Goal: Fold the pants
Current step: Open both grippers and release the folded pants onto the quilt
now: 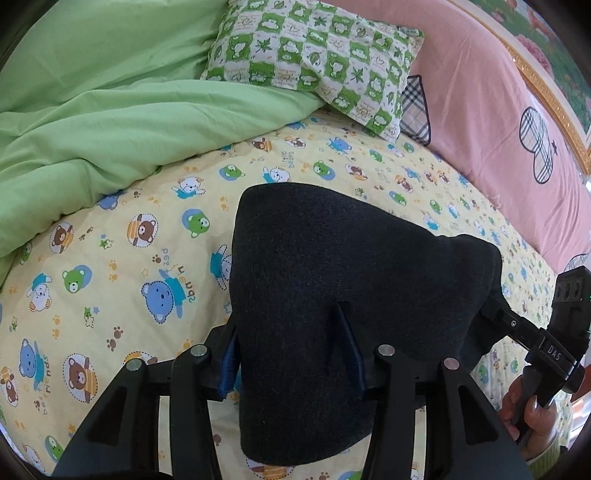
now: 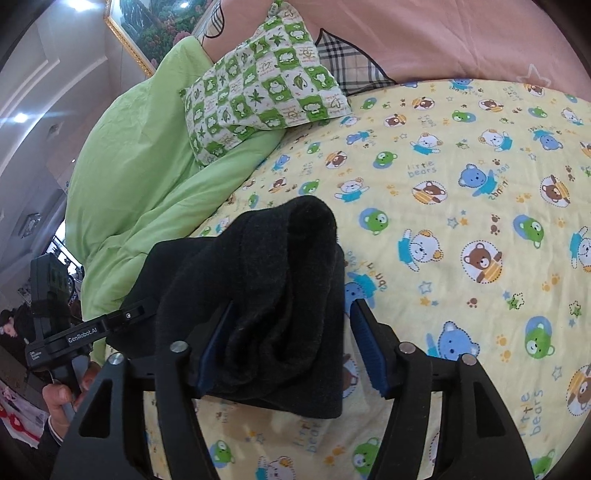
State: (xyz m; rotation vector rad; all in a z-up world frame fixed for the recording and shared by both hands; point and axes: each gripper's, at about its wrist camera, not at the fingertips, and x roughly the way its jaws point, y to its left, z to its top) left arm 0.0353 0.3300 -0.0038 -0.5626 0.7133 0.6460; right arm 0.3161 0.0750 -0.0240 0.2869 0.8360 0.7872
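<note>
The dark pants [image 1: 332, 266] lie as a folded bundle on the yellow bear-print sheet [image 1: 122, 266]. My left gripper [image 1: 288, 332] stands open around the bundle's near end, one blue pad at each side; whether the pads touch the cloth I cannot tell. In the right wrist view the pants [image 2: 280, 280] are a thick black roll. My right gripper [image 2: 291, 325] is open around it, the left pad against the cloth, the right pad apart from it. Each view shows the other gripper: right gripper [image 1: 491, 314], left gripper [image 2: 144, 310].
A green quilt [image 1: 92, 110] is bunched at the left. A green checked pillow [image 1: 314, 55] lies at the head, against a pink sheet [image 1: 480, 92]. A framed picture [image 2: 155, 26] hangs on the wall. The bear sheet [image 2: 461, 221] spreads to the right.
</note>
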